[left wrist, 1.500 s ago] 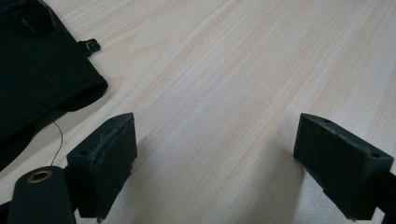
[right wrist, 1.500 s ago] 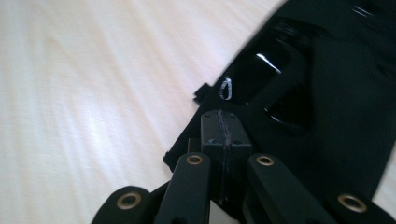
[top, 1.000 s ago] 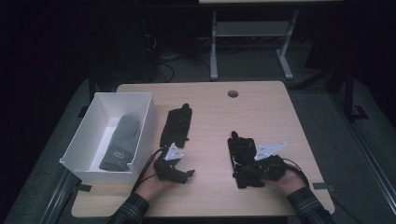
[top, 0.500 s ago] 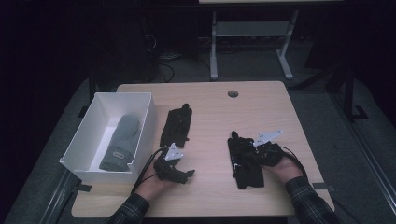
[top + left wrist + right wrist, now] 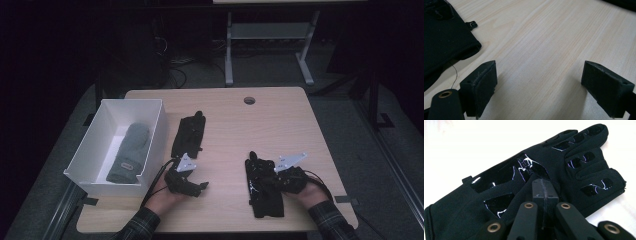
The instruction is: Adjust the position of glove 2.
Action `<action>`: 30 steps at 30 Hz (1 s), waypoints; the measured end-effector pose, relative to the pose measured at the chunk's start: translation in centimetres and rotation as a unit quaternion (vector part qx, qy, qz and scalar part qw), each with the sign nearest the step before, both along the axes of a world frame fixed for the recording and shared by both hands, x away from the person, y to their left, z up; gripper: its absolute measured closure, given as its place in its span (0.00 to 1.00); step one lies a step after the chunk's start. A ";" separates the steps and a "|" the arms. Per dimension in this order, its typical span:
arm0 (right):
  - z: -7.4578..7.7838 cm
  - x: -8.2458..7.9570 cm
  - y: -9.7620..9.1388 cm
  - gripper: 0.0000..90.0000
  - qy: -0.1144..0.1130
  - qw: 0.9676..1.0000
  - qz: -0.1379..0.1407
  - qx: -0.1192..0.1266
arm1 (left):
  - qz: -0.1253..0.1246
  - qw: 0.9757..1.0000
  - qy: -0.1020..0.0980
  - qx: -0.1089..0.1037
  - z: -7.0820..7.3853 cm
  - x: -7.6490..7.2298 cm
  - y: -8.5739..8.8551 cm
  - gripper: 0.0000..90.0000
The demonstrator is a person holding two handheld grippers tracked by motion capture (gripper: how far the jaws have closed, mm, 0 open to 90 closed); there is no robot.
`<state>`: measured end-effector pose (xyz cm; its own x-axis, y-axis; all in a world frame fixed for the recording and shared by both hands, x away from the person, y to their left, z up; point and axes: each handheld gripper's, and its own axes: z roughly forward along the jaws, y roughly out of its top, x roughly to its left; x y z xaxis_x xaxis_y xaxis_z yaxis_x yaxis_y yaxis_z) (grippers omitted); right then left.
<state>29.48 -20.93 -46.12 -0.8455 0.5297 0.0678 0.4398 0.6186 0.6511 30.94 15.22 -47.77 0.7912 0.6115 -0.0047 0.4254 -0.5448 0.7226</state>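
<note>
A black glove (image 5: 265,205) with glossy palm patches (image 5: 499,180) lies flat near the table's front right. My right gripper (image 5: 267,182) rests on it, jaws pressed together and pinching the palm fabric (image 5: 543,187). A second black glove (image 5: 190,132) lies left of centre, and its cuff (image 5: 444,37) is just left of my left gripper (image 5: 539,85). That left gripper (image 5: 198,187) sits low on the bare wood near the front edge. It is open wide with nothing between its pads (image 5: 482,85).
A white box (image 5: 152,150) stands at the table's left edge with a grey mitten (image 5: 129,152) inside. A cable hole (image 5: 249,100) sits near the far edge. Bare wood spans the table's middle and back. The surroundings are dark, with a desk frame (image 5: 229,55) beyond.
The right hand and its gripper have shifted slightly over the black glove. The left gripper has stayed where it was.
</note>
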 end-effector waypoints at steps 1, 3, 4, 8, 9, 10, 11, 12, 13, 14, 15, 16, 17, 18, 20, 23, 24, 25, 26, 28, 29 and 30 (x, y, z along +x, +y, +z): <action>0.0 -0.3 0.0 1.00 -0.004 1.000 0.000 0.000 | 0.000 1.000 0.001 0.000 0.0 0.0 0.0 0.14; 0.0 -0.4 -0.1 0.95 -0.004 1.000 0.004 0.007 | 0.001 1.000 0.001 -0.003 0.0 0.0 0.0 0.14; 0.2 -0.4 -0.3 0.88 -0.005 1.000 0.003 0.016 | 0.000 1.000 0.001 -0.002 0.0 0.0 0.0 0.14; 1.3 -0.4 -2.2 0.68 -0.036 0.997 -0.041 0.051 | -0.001 1.000 0.001 0.002 0.0 0.0 0.0 0.14; 1.3 -0.4 -2.8 0.62 -0.043 0.996 -0.056 0.046 | -0.002 1.000 0.001 0.003 0.0 0.0 0.0 0.14; 0.7 -0.4 -4.0 0.51 -0.047 0.994 -0.084 0.043 | -0.002 1.000 0.000 0.005 0.1 0.0 0.0 0.14; 0.7 -0.4 -4.0 0.51 -0.047 0.994 -0.084 0.043 | -0.002 1.000 0.000 0.006 0.1 0.1 0.0 0.14; 0.4 -0.5 -4.6 0.47 -0.049 0.993 -0.101 0.039 | -0.001 1.000 0.000 0.005 0.0 0.0 0.0 0.14; 0.1 -0.5 -5.2 0.42 -0.051 0.992 -0.111 0.038 | 0.000 1.000 0.000 0.005 0.0 0.0 0.0 0.14; -0.2 -0.6 -5.8 0.36 -0.056 0.990 -0.124 0.036 | 0.001 1.000 0.001 0.005 0.1 0.0 0.0 0.14; -0.4 -0.6 -6.3 0.33 -0.061 0.988 -0.138 0.031 | 0.002 1.000 0.001 0.006 0.1 0.0 0.0 0.15; -0.8 -0.3 -7.0 0.28 -0.059 0.985 -0.157 0.028 | 0.006 1.000 0.003 0.009 0.3 0.1 0.0 0.17; -0.8 -0.3 -7.0 0.28 -0.059 0.985 -0.157 0.028 | 0.006 1.000 0.003 0.009 0.3 0.1 0.0 0.20; -1.0 -0.1 -7.3 0.27 -0.057 0.984 -0.167 0.028 | 0.010 1.000 0.004 0.010 0.4 0.1 -0.1 0.20; -1.4 0.3 -7.8 0.25 -0.053 0.982 -0.178 0.023 | 0.016 1.000 -0.002 0.019 0.7 0.2 -0.1 0.28; -1.9 0.5 -8.2 0.22 -0.049 0.980 -0.190 0.022 | 0.033 0.999 -0.008 0.012 1.4 0.4 -0.2 0.38; -2.0 0.6 -8.3 0.22 -0.048 0.980 -0.193 0.023 | 0.041 0.999 -0.007 0.006 1.7 0.6 -0.2 0.43; -2.0 0.6 -8.4 0.20 -0.053 0.979 -0.196 0.023 | 0.050 0.999 -0.007 0.003 2.0 0.8 -0.3 0.56; -2.0 0.6 -8.4 0.20 -0.053 0.979 -0.196 0.023 | 0.059 0.998 -0.004 0.003 2.3 1.2 -0.5 0.56; -2.1 0.7 -8.5 0.19 -0.051 0.979 -0.198 0.024 | 0.075 0.997 -0.001 -0.002 2.9 1.9 -0.7 0.72; -2.1 0.7 -8.5 0.18 -0.049 0.978 -0.201 0.025 | 0.086 0.996 -0.003 0.006 3.1 2.3 -0.9 0.77; -2.1 0.7 -8.5 0.18 -0.049 0.978 -0.201 0.024 | 0.100 0.995 -0.002 0.006 3.3 2.8 -1.0 0.90</action>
